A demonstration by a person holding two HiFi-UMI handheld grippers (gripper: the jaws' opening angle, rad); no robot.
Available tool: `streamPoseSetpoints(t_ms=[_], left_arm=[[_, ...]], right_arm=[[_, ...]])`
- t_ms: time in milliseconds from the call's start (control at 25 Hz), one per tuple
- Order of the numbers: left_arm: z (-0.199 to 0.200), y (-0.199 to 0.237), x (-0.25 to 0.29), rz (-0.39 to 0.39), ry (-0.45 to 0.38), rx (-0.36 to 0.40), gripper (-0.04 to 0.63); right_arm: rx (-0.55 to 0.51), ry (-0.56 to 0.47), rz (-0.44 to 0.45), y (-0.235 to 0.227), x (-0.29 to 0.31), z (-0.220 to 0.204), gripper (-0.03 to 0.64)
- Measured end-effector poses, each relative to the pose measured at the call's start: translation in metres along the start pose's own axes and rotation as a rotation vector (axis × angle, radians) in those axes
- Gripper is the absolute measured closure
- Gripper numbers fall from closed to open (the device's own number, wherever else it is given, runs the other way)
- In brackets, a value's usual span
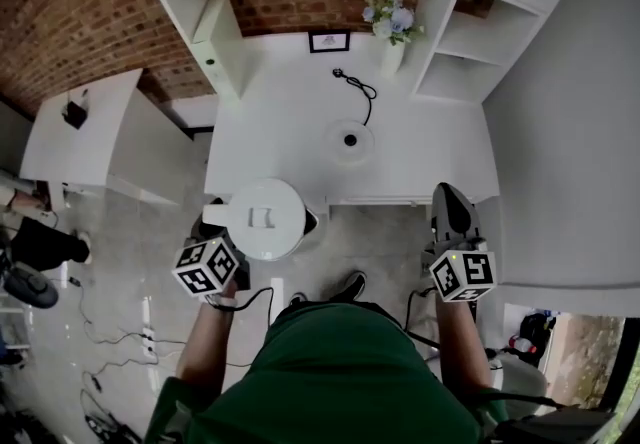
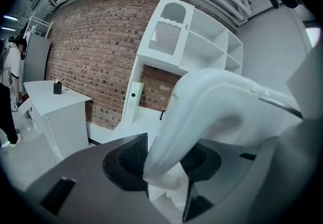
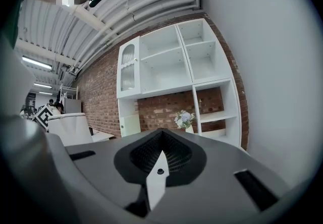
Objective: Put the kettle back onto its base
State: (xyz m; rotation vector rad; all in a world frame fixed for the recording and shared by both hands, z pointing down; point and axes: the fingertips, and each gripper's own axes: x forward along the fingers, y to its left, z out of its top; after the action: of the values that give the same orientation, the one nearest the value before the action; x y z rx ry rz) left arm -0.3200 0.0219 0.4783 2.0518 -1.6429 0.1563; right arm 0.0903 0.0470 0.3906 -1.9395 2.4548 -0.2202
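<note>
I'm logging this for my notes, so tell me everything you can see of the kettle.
The kettle is white, plastic-looking and round from above, with its lid on. The left gripper is clamped on its curved handle. It hangs upright in the air at the desk's near edge, apart from its round base.

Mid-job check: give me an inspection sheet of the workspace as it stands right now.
Surface: white desk, set under white shelves.
Job's things: kettle in the air at the desk's near edge; round base stands bare mid-desk.
Clutter: vase of flowers and picture frame at the back.
Tools: left tool shut on the kettle's handle; right tool shut, nothing in it.
Cables: cord curls from the base toward the back; loose cables on the floor at left.
Surroundings: brick wall, side table, a person at left.
</note>
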Motion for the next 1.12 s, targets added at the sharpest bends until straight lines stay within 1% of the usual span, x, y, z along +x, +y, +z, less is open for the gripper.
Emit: streamPoseSetpoints(t_ms=[240, 440, 520, 760, 880, 960, 1040, 1120], left_arm=[[0.003, -0.023, 0.032, 0.032, -0.002, -0.004, 0.414], [0.007, -0.04, 0.053, 0.037, 0.002, -0.03, 0.414], [0.01, -0.045, 0.06, 0.031, 0.011, -0.028, 0.414], [0.013, -0.049, 0.1, 0.017, 0.031, 0.022, 0.414], [0.012, -0.05, 0.124, 0.0, 0.051, 0.023, 0.414], [0.011, -0.052, 0.142, -0.013, 0.062, 0.037, 0.414], [0.012, -0.057, 0.161, -0.026, 0.068, 0.077, 0.414], [0.013, -0.063, 0.181, -0.039, 0.067, 0.131, 0.414]], right_arm=[[0.004, 0.009, 0.007, -0.049, 0.009, 0.001, 0.604], [0.008, -0.007, -0.02, -0.084, 0.008, 0.013, 0.604], [0.021, -0.005, -0.035, -0.092, 0.006, 0.012, 0.604], [0.052, 0.041, -0.071, -0.108, 0.013, -0.019, 0.604], [0.053, 0.06, -0.103, -0.115, 0.017, -0.025, 0.603], [0.053, 0.067, -0.126, -0.12, 0.023, -0.025, 0.604], [0.051, 0.076, -0.146, -0.126, 0.03, -0.024, 0.603], [0.042, 0.086, -0.162, -0.132, 0.043, -0.023, 0.603]])
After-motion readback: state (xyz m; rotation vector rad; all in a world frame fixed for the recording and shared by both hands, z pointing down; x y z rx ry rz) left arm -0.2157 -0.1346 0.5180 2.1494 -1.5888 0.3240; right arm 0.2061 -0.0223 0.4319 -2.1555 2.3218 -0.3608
